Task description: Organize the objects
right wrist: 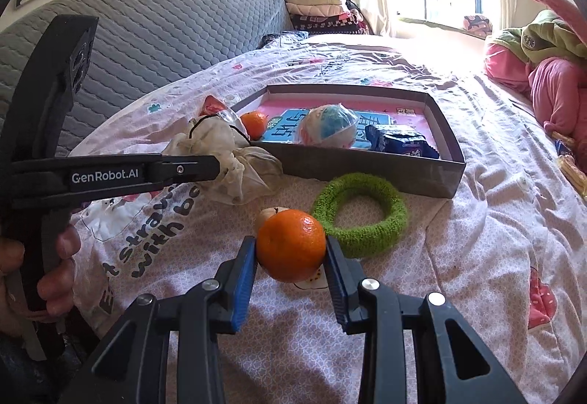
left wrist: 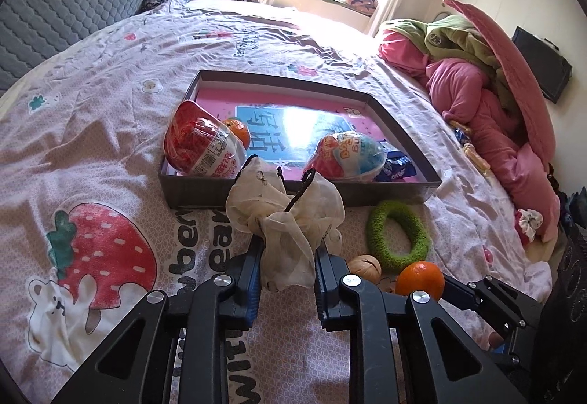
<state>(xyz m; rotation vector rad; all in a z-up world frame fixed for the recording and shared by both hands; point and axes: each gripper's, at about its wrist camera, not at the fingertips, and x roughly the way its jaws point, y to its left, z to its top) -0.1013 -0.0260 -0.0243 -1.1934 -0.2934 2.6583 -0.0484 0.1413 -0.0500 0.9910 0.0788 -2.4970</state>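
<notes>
Over a strawberry-print bedspread (left wrist: 110, 103), the left gripper (left wrist: 290, 257) clamps a crumpled cream scrunchie (left wrist: 290, 217) and the right gripper (right wrist: 290, 250) pinches a mandarin (right wrist: 290, 245), both just short of the open gray box (right wrist: 367, 165) lying directly ahead.

2 oranges (right wrist: 291, 245), 2 eggs (left wrist: 350, 156), 1 ring (right wrist: 361, 213)

- Left gripper (left wrist: 290, 239): black linkage arms, silver round rivets, blue pads on the fingers (left wrist: 253, 279).
- Its side carries white "GenRobot.AI" lettering and a small screw.
- Right gripper (right wrist: 290, 250): same black frame, silver rivets, blue-edged pads.
</notes>
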